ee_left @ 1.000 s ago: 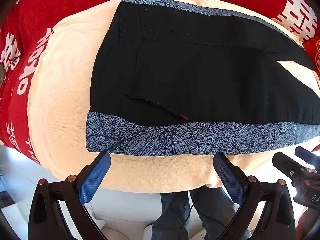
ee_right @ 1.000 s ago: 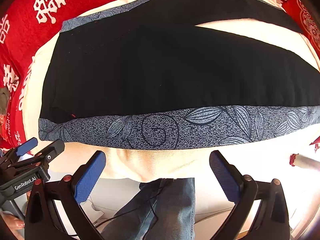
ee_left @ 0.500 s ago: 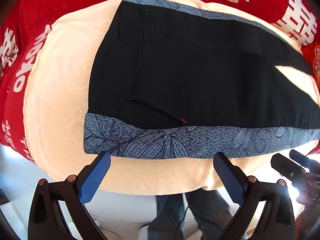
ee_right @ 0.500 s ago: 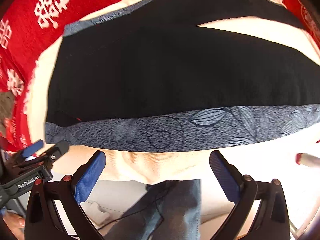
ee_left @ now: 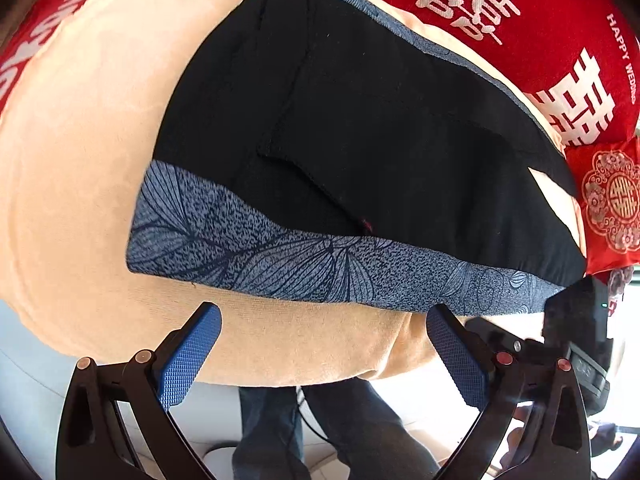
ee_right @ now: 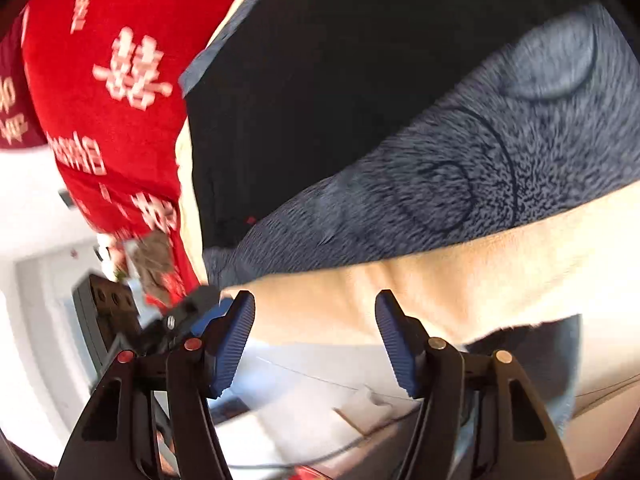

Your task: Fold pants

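Black pants (ee_left: 360,120) with a blue-grey leaf-print side band (ee_left: 300,260) lie spread flat on a cream blanket (ee_left: 80,160). My left gripper (ee_left: 324,344) is open and empty, hovering just in front of the band's near edge. My right gripper (ee_right: 314,336) is open and empty, its jaws narrower than before, close to the band (ee_right: 460,184) near the waist corner. The right view is tilted and blurred. The right gripper's body shows at the left view's right edge (ee_left: 576,332).
A red bedspread with white characters (ee_left: 540,12) lies beyond the blanket and shows in the right view (ee_right: 100,80). A small red cushion (ee_left: 612,200) sits at the right. The person's jeans-clad legs (ee_left: 320,428) stand below the bed edge.
The right gripper has swung left and tilted, moved closer to the pants' band, and its jaws have narrowed. The left gripper has shifted closer and rotated slightly.
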Tool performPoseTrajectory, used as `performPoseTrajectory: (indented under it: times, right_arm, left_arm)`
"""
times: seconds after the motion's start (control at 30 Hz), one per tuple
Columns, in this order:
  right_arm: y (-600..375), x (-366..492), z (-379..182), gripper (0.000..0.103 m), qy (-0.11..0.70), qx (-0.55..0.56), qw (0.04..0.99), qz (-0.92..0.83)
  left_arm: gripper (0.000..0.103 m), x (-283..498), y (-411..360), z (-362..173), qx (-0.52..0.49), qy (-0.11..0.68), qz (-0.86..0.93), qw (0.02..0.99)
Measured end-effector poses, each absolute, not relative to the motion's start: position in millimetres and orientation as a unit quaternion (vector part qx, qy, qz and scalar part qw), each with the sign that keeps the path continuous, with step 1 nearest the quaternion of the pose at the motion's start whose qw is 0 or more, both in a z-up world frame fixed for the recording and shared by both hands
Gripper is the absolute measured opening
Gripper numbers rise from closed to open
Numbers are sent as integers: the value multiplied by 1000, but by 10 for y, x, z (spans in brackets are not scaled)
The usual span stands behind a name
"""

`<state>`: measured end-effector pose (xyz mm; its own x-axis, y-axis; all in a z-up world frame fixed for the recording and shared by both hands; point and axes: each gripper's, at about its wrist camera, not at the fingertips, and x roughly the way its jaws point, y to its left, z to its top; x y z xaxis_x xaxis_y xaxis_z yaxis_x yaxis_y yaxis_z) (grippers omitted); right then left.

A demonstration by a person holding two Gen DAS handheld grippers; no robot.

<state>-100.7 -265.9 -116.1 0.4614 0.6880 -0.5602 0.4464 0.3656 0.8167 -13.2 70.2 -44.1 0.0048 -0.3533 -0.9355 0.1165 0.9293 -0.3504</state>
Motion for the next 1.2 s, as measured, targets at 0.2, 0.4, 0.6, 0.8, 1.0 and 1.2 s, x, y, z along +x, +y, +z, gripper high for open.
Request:
performPoseTrajectory:
  times: [0.2, 0.4, 0.6, 0.8, 1.0, 1.2]
  right_arm:
    - [-2808, -876, -1350, 13, 444, 634, 625, 102]
    - [-2818, -749, -878, 12, 435, 584, 669, 151]
    - [-2816, -763, -935, 16, 472, 556, 669, 147]
    - [-3122, -1091, -1196, 60, 458, 578, 667, 106]
    - [-3405, -1259, -1391, 46, 365, 691, 617, 91]
    - [-3464, -1155, -864, 6, 380, 647, 659, 55]
  left_arm:
    - [103, -75, 705, -641, -130, 693, -167, 689]
    - [103, 83, 665, -631, -213, 684, -159, 679]
    - [64, 312, 730, -752, -270, 669, -139, 678]
    - [35, 289, 775, -792, -243, 670, -173, 680]
    - [35, 308, 722, -729, -197, 675, -190, 685]
    - [30, 380, 647, -514, -172, 670, -191, 696]
